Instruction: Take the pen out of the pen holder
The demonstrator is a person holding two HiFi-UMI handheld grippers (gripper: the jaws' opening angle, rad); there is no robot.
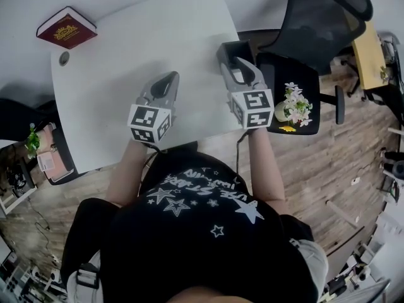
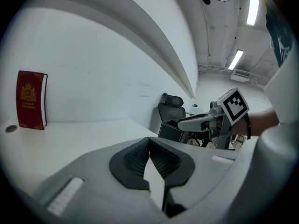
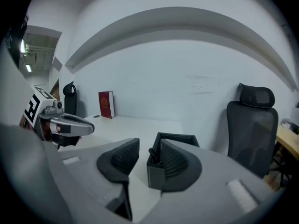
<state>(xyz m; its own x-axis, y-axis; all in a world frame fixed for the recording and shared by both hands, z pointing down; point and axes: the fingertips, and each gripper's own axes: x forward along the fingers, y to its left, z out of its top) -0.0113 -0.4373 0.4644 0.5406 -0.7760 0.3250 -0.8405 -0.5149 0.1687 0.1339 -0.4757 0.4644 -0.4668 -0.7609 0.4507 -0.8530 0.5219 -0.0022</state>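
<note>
A black square pen holder [image 1: 232, 49] stands near the right edge of the white table [image 1: 126, 49]. In the right gripper view the holder [image 3: 161, 174] sits just beyond the jaws, and a dark pen [image 3: 153, 154] pokes up from its near corner. My right gripper [image 3: 149, 143] is open, with the pen's top in the gap close to the right pad and the left pad apart from it. From above, the right gripper [image 1: 241, 63] reaches over the holder. My left gripper [image 2: 149, 140] is shut on nothing, hovering over bare table left of the holder [image 2: 170, 130].
A dark red book [image 1: 66, 28] lies at the table's far left corner, with a small round cap [image 1: 64, 58] near it. A black office chair [image 1: 315, 17] stands right of the table, and a flower bunch [image 1: 293, 106] rests on a black seat.
</note>
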